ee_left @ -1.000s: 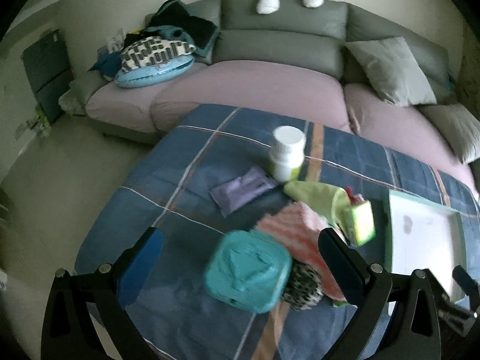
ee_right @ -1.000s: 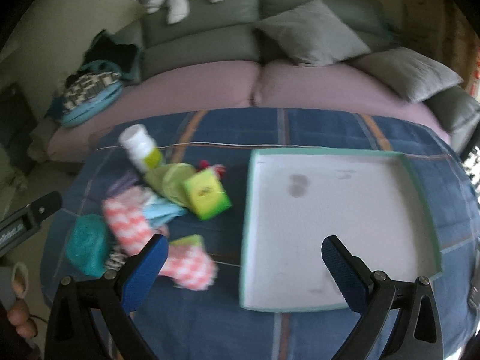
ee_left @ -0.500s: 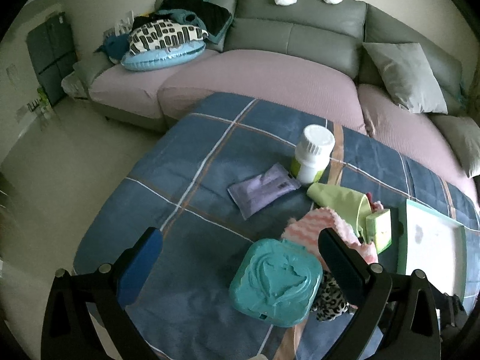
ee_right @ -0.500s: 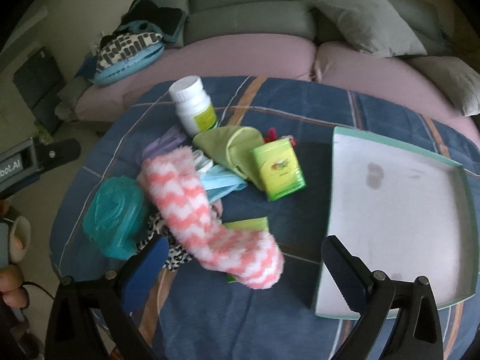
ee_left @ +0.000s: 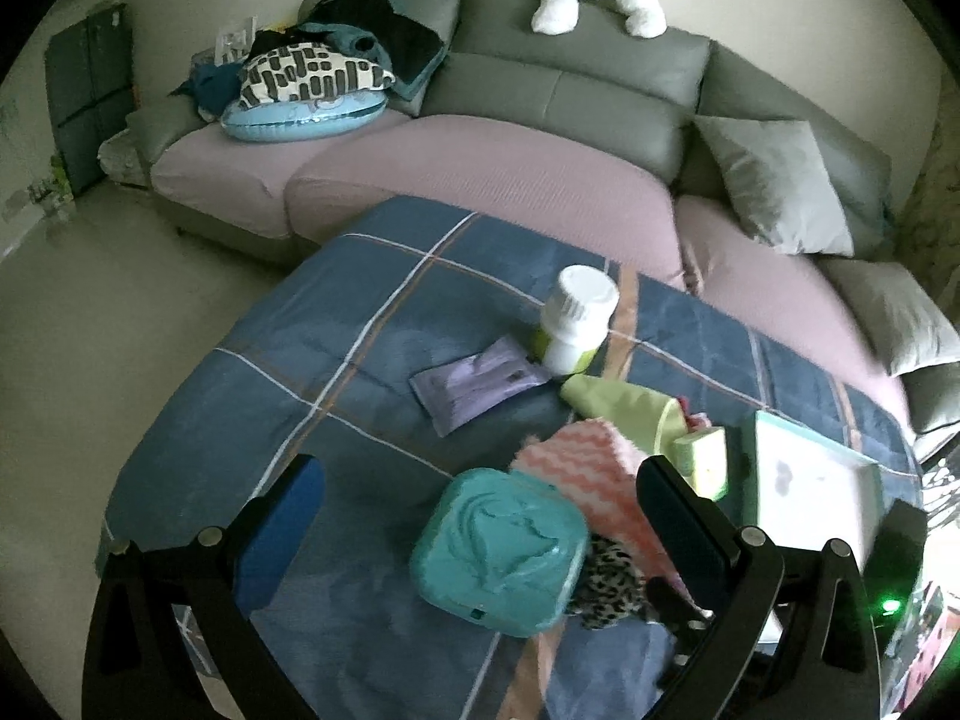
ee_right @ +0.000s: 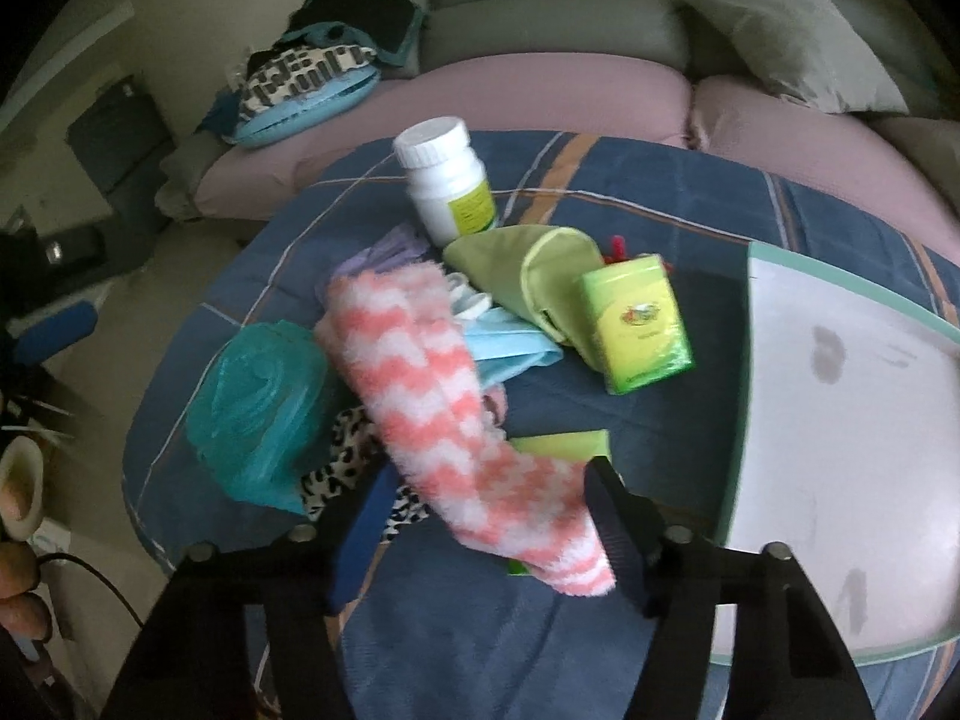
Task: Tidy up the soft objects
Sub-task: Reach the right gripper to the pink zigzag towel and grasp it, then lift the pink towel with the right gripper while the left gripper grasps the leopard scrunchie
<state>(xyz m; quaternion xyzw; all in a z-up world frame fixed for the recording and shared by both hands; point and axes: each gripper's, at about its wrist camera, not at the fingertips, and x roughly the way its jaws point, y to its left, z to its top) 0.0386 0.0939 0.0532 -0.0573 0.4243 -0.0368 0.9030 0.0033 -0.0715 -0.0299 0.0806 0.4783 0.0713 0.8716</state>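
**Gripper closes in on fuzzy sock**

The right gripper (ee_right: 492, 516) straddles the toe end of a pink-and-white zigzag sock (ee_right: 444, 396) lying across a heap of soft things on the blue plaid cloth (ee_right: 690, 216). Its jaws have just been closing, the sock between them; whether the pads press it yet I cannot tell. The left gripper (ee_left: 480, 504) hovers wide apart and empty above a teal wipes pack (ee_left: 501, 549). The white tray (ee_right: 852, 420) sits just right of the heap.
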